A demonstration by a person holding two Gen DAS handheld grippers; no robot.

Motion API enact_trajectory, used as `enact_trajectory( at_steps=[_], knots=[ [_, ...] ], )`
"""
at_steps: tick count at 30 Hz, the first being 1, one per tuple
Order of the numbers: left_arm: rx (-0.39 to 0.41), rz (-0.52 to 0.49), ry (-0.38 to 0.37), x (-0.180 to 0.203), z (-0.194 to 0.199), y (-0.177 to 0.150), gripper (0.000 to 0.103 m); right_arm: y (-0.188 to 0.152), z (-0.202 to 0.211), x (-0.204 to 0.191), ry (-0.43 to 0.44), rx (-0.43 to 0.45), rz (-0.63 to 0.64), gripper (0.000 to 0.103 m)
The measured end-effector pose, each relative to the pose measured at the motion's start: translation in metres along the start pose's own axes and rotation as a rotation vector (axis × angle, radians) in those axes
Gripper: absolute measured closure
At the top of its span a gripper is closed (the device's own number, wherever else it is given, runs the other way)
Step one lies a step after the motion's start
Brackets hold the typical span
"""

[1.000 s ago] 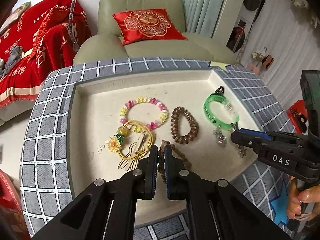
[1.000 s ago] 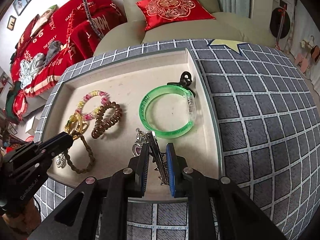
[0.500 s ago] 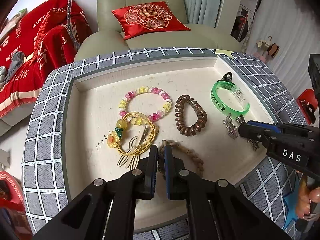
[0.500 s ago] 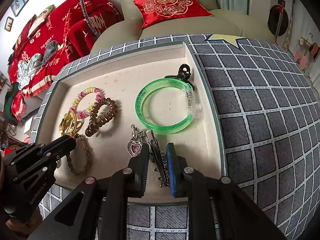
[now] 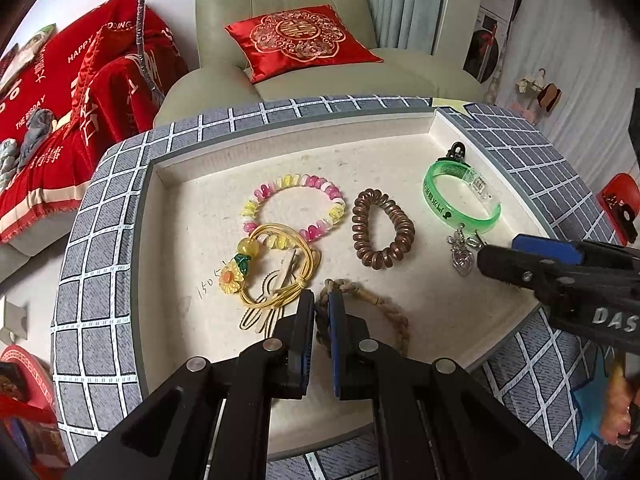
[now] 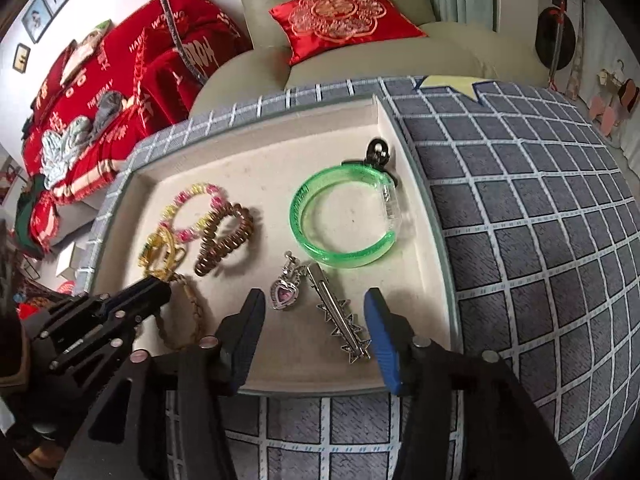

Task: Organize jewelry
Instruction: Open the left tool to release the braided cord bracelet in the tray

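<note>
Step in hand: laying pieces out in the tray [image 5: 168,184], which sits on a grid-patterned counter [image 6: 520,240]. The right gripper [image 6: 316,316] has jaws opening, standing apart on either side of the silver hair clip [image 6: 340,316], pads off it, so the clip is released and lies flat on the tray floor near the front rim, beside the heart pendant [image 6: 285,294]. The left gripper [image 5: 322,320] is clenched on the braided cord bracelet [image 5: 380,304], pinching its left end at the near middle of the tray. The other pieces lie placed: the green bangle [image 6: 340,220] far right with a black claw clip [image 6: 378,152] at the wall, the brown coil hair tie [image 5: 382,228] in the middle, the pink-yellow bead bracelet [image 5: 296,208] to its left, and the yellow cord with a flower charm [image 5: 256,264] near left. Next move, likely: the right hand lifts clear of the clip without nudging it; the left drags or sets the braid into the free spot, then lets go. Versus a second ago: the right jaws were pinched on the hair clip and are now spread; the left grip is unchanged.
</note>
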State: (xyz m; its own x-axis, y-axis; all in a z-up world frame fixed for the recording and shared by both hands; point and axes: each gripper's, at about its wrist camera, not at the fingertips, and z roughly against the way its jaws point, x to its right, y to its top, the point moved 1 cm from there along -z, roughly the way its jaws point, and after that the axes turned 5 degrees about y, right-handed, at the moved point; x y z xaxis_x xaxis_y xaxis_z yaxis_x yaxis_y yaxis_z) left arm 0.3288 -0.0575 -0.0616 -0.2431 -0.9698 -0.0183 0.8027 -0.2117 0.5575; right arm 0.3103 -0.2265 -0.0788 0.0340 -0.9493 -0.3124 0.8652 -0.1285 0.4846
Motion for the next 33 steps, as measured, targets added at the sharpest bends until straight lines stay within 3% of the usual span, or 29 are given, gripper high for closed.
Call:
enact_trajectory(
  at_steps=[9,33],
  knots=[
    [0.018,0.031,-0.002,-0.006,0.005,0.003,0.080,-0.001,0.029,-0.002,0.020,0.066,-0.023,0.042],
    [0.077,0.056,0.097,-0.022,0.028,0.011,0.079,0.000,0.021,0.001,0.005,0.028,-0.032,0.042]
  ],
)
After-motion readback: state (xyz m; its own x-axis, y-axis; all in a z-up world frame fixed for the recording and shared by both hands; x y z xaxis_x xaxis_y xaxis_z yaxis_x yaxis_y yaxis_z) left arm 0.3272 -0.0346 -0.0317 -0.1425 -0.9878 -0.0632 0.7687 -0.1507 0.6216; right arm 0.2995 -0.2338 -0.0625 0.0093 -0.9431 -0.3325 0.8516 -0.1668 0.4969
